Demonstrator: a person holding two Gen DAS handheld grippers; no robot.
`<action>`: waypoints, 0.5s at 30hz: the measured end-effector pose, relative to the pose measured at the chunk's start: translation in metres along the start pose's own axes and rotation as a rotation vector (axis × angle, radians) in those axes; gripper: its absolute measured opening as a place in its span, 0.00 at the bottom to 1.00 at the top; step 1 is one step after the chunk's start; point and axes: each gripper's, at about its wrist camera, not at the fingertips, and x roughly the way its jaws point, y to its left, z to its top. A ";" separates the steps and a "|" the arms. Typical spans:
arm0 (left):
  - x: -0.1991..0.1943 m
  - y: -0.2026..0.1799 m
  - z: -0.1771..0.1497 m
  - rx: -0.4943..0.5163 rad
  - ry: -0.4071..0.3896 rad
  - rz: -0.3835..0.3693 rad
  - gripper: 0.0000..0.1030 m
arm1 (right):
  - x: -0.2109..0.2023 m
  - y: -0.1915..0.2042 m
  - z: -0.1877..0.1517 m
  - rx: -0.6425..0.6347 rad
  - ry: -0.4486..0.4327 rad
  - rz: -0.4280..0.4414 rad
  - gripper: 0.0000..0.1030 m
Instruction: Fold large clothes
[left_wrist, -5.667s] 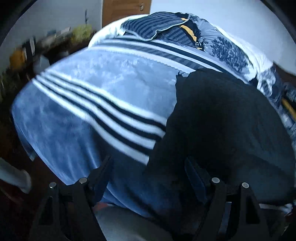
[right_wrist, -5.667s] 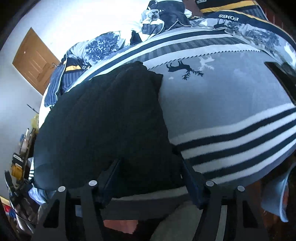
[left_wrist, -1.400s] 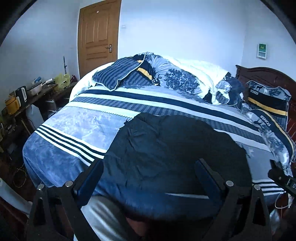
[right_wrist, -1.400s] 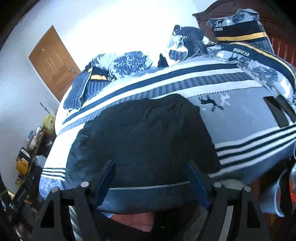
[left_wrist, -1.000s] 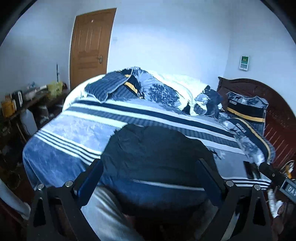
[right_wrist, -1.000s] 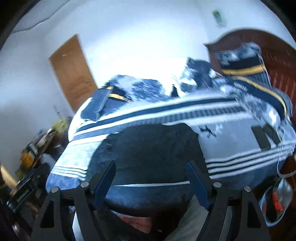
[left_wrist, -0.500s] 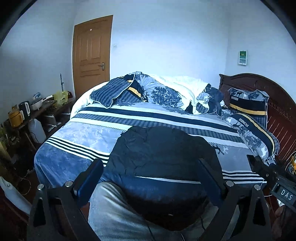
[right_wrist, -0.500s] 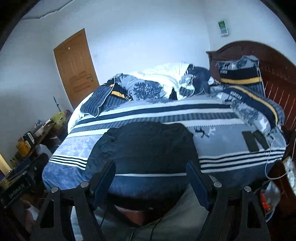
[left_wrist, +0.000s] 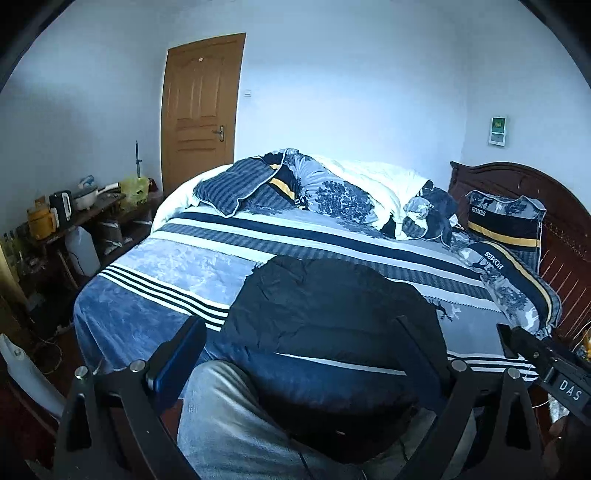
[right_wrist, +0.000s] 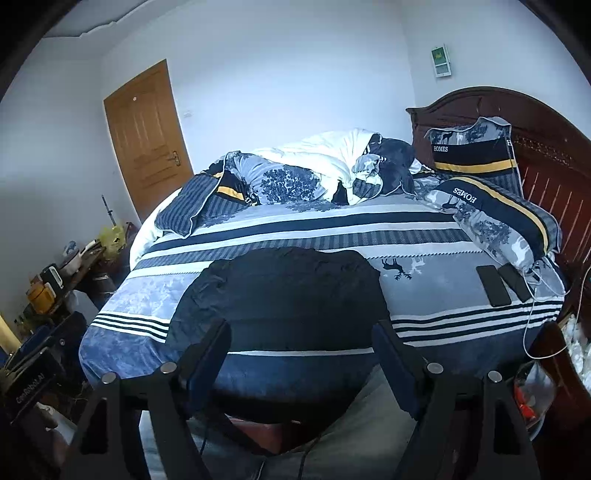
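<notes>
Left gripper (left_wrist: 301, 345) held up off the bed, fingers spread wide apart, nothing between them. Right gripper (right_wrist: 301, 343) likewise released, fingers parted and clear of any cloth. Just beyond both sets of fingertips, dark garment (left_wrist: 332, 306) lying flat on striped blanket (left_wrist: 177, 273), near the bed's closest edge, touched by neither gripper. Seen from the right wrist, same dark garment (right_wrist: 288, 288) spread ahead between the two fingers, striped blanket (right_wrist: 443, 291) reaching out on either side. Below both grippers, light grey trouser legs (left_wrist: 229, 417) close under the fingers. Farther ahead of the garment, crumpled duvet (left_wrist: 351, 192) heaped at the far side of the bed. Off to the right, pillows (right_wrist: 491, 206) against wooden headboard (right_wrist: 535, 122), with two dark phones (right_wrist: 493, 285) lying on the blanket before them. Off to the left, cluttered side table (left_wrist: 74, 210) and, behind it, closed wooden door (left_wrist: 201, 110).
</notes>
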 end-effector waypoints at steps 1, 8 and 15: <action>-0.001 0.001 0.000 0.001 -0.002 0.003 0.96 | 0.000 0.000 0.000 -0.004 -0.002 -0.003 0.79; 0.000 -0.005 -0.001 0.037 0.019 0.017 0.96 | 0.001 0.005 -0.003 -0.013 0.002 -0.015 0.80; 0.002 -0.007 -0.002 0.041 0.030 0.022 0.96 | 0.002 0.009 -0.005 -0.022 0.009 -0.018 0.80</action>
